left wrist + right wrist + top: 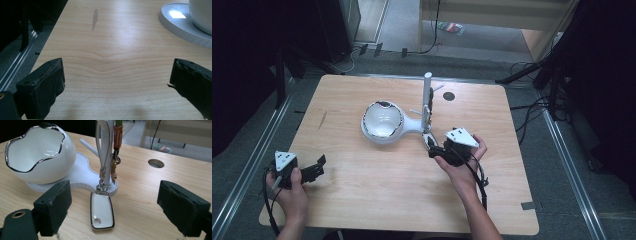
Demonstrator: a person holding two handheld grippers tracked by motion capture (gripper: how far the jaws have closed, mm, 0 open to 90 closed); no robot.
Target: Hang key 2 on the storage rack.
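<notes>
White and glossy, the key fob (102,211) lies flat on the wooden table (362,195), its ring end hooked by a clip to a pale strap (105,147) that runs up the post of the white stand (82,178). A second, brown strap (117,137) hangs beside it with its own clasp. Your right gripper (110,207) sits just short of the fob with its jaws spread wide on either side of it, and neither pad touches it. From the high view, that gripper (435,148) is at the foot of the stand, right by the post (427,95).

So the hanging looks done: the fob is on its strap, the strap is on the post, and you have let go. I'd judge the work close to its end. What seems left is to draw your right hand clear without snagging the straps or nudging the egg-shaped bowl (40,152) on the stand's base.

Your left gripper (312,172) rests near the table's near left corner, well apart from the stand, jaws spread with nothing but bare wood between them.
</notes>
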